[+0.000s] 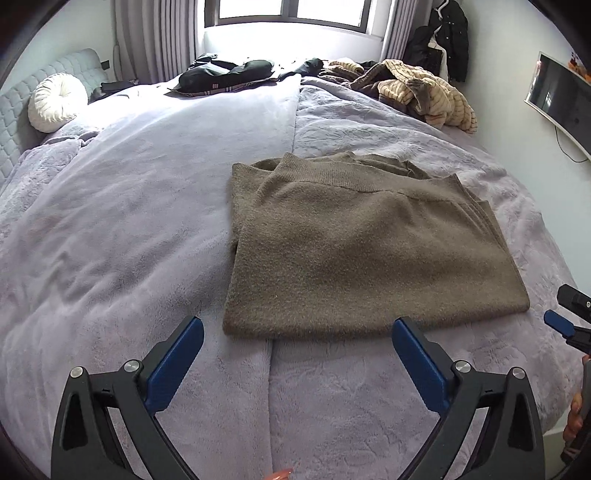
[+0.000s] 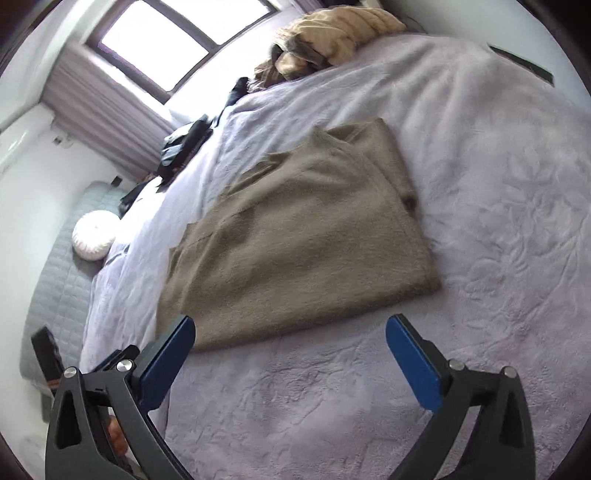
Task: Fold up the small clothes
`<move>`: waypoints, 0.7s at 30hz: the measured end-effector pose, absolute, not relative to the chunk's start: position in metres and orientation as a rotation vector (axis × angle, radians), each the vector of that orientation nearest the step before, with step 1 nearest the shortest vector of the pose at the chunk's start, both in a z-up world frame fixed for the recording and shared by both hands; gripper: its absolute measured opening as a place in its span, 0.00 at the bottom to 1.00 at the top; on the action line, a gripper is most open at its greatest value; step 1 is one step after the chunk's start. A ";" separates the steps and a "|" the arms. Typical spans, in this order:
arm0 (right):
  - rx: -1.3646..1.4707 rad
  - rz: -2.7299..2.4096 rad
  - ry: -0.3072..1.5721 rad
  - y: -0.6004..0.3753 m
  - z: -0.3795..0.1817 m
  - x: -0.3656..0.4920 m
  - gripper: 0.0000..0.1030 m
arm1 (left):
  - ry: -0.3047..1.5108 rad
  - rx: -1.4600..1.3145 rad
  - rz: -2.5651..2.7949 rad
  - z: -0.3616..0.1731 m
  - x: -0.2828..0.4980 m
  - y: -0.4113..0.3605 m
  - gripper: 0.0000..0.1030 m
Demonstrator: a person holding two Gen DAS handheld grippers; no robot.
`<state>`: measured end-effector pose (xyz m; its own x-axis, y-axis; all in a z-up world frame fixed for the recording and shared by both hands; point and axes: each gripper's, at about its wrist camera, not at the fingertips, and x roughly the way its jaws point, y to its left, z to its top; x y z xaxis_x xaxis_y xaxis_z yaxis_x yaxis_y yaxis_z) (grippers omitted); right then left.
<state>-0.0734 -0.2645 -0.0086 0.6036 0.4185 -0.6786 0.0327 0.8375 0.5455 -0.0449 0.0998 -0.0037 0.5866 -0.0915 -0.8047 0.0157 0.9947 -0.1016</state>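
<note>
A bed (image 1: 147, 221) with a lilac fleece cover is seen below a window (image 1: 288, 11), and a folded brown sweater (image 1: 362, 251) is laid flat on it. The left hand-held gripper (image 1: 297, 328) is held spread wide and empty, angled down just short of the sweater's near edge. The right hand-held gripper (image 2: 290, 328) is likewise spread wide with nothing pinched, tilted down, its left finger (image 2: 166, 365) seen over the sweater's near corner.

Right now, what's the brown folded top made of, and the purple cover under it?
The brown folded top looks like soft knitted wool or a wool-like yarn: fuzzy matte surface, ribbed band along one edge. The purple cover looks like plush fleece or velvety fabric: short nap, faint sheen, pressed leafy pattern on one half.
</note>
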 end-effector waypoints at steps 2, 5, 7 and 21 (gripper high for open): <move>0.554 0.257 0.918 -0.259 -0.009 -0.076 1.00 | 0.946 -0.093 -0.065 -0.003 -0.049 0.100 0.99; 0.553 0.277 0.939 -0.252 -0.009 -0.080 1.00 | 0.953 -0.114 -0.083 -0.003 -0.054 0.102 0.99; 0.569 0.286 0.951 -0.250 -0.010 -0.083 1.00 | 0.952 -0.116 -0.082 -0.002 -0.058 0.102 0.99; 0.650 0.279 1.015 -0.243 -0.028 -0.110 1.00 | 0.965 -0.200 -0.121 -0.008 -0.091 0.118 0.99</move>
<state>-0.1102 -0.2425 -0.0282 0.5129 0.5033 -0.6954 0.0765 0.7801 0.6210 -0.0910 0.1180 -0.0085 0.5649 -0.1912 -0.8027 0.0138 0.9748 -0.2225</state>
